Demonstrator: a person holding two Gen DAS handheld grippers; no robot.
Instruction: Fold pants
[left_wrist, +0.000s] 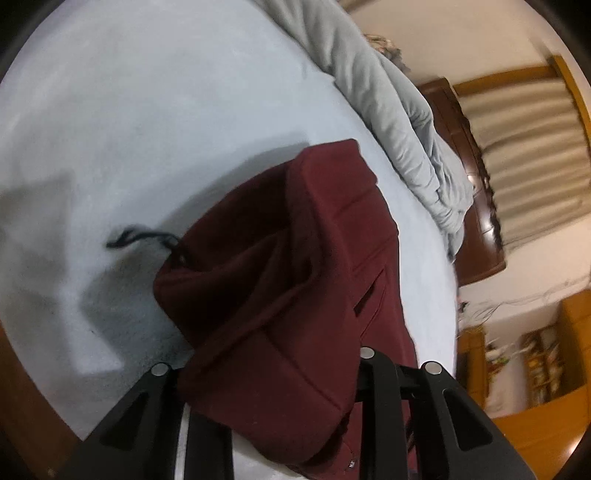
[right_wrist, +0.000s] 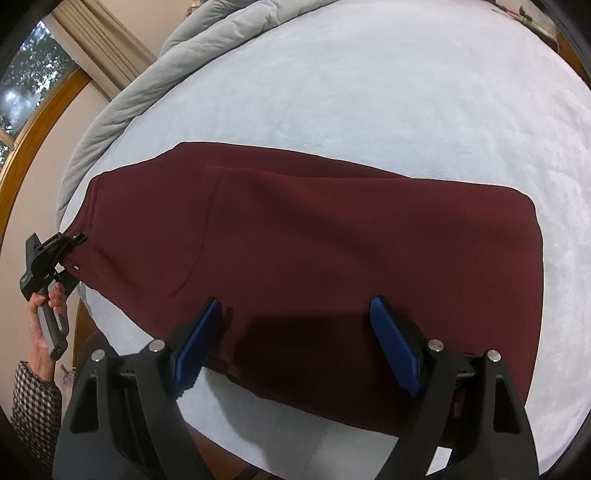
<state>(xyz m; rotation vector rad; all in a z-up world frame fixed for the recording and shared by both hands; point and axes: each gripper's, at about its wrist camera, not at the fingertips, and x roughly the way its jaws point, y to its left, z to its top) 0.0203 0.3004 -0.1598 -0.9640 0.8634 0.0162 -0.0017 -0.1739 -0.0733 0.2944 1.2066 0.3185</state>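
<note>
Bed (right_wrist: 369, 92) w/ pale sheet carries maroon pants (right_wrist: 314, 240), spread flat. Left tool (left_wrist: 291, 373) clamps waistband at 9 o'clock, prob. to lift for fold. Right tool (right_wrist: 295, 339) wide open, empty, hovers over near edge.

Dim; soft shadows; perhaps slight blur

Open bed sheet (right_wrist: 369, 92) beyond the pants (right_wrist: 314, 240) (bunched duvet (right_wrist: 122, 99) along far edge)
</note>
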